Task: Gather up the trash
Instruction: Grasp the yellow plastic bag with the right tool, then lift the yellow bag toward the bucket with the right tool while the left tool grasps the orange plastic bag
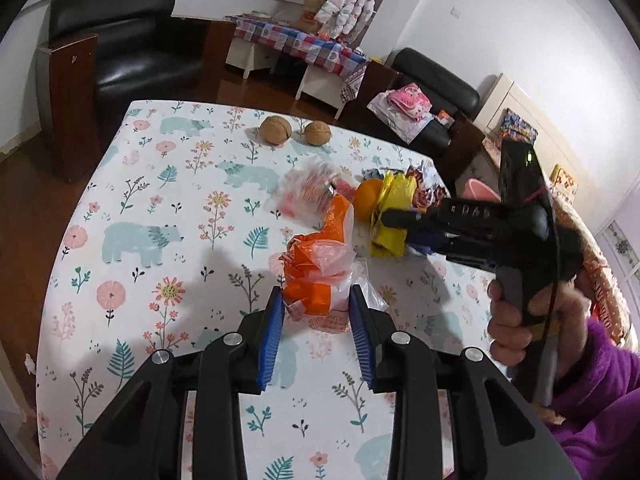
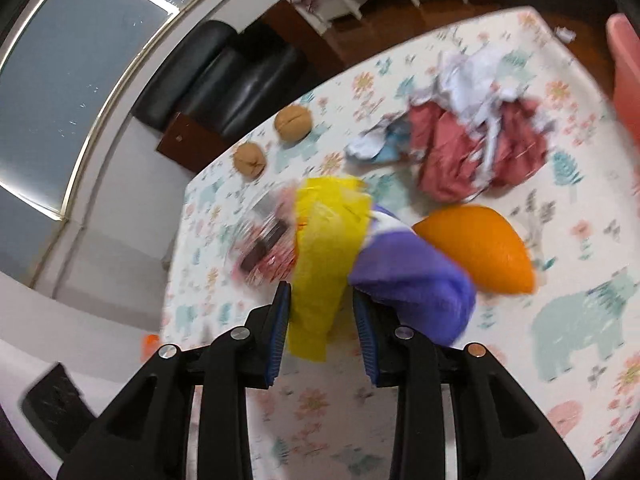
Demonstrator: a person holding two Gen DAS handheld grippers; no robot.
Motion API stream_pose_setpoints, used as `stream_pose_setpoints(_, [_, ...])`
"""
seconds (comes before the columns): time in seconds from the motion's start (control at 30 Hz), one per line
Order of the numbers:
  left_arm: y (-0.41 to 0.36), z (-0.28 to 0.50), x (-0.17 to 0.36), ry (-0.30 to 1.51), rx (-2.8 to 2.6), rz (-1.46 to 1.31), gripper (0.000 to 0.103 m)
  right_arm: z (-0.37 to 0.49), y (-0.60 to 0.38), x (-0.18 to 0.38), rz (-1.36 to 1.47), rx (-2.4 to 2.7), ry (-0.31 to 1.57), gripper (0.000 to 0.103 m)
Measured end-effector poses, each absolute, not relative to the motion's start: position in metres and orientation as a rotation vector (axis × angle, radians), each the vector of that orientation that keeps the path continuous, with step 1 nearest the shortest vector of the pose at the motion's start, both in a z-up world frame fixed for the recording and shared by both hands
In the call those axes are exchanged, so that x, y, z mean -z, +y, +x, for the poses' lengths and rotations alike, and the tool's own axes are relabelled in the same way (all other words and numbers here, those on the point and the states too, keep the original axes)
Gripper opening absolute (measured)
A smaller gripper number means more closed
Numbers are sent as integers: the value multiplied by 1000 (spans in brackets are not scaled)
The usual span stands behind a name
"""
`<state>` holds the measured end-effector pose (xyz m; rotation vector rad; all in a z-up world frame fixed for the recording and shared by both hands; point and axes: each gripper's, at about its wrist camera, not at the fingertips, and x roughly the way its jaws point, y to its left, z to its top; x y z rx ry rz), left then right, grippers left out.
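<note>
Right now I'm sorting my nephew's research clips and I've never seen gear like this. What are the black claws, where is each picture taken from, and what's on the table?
There is no robot here. A person holds a hand-squeezed two-finger gripper in each hand, and each has a wide-angle camera looking along its blue-padded fingers.

The left gripper, seen by its own camera, is open around an orange plastic bag. That picture also shows the right gripper from the side.

The right gripper, in its own blurry picture, has a yellow wrapper between its fingers; whether it grips it, I cannot tell.

On the floral tablecloth lie two walnuts, an orange and more crumpled wrappers.
</note>
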<state>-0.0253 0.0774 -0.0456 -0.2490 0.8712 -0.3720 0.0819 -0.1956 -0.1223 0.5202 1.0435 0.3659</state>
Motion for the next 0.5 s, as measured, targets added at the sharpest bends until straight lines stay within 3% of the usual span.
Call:
stream_pose_setpoints(0.03, [78,-25,45,868,374,-255,32,80,-197,123,521,-384,1046,32])
stream_pose_setpoints(0.1, [76,-24,45,867,374,-252,32,79,-199,124,516,-403,1043,20])
stream_pose_setpoints(0.5, [55,-11,37,816,300,-224,32,22,-206,75,243,-400,848,19])
